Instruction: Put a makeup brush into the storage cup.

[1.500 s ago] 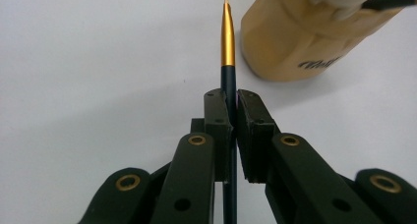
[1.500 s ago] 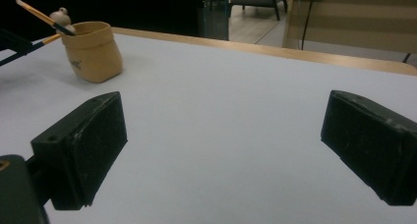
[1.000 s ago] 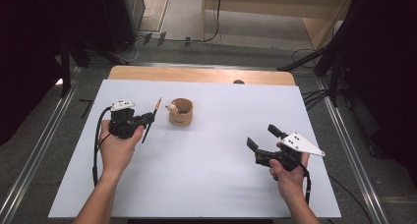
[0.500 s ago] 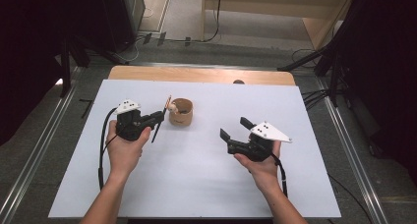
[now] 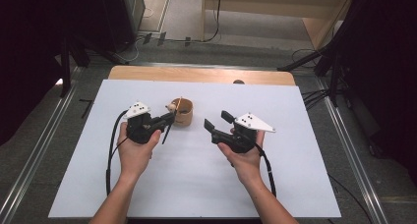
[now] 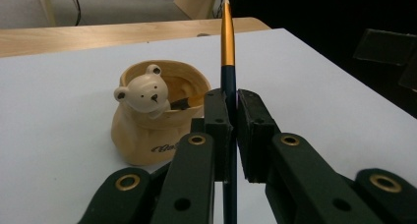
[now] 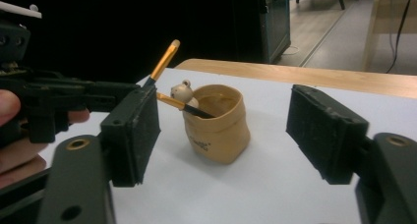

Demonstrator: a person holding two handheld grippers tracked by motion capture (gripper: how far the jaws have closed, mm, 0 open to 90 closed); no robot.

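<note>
A: Here, what does the left hand-held gripper hold?

B: A pen, dark blue in the lower barrel and gold above. In the left gripper view the jaws are clamped on the dark part, and the pen stands upright between them with its gold end uppermost.

A: And where is the pen relative to the pot?

B: Just beside it. The tan pot, which has a small bear head on its rim, stands on the white desk towards the far side. In the high view the pen slants past the pot's left edge. A second pen rests inside the pot, leaning on the rim near the bear.

A: What about the right hand-held gripper?

B: Its jaws have just been closing, yet they stand apart with nothing between them. In the right gripper view the pot appears in the gap, farther off on the desk. The right hand is near the pot's right side, not touching it.
</note>
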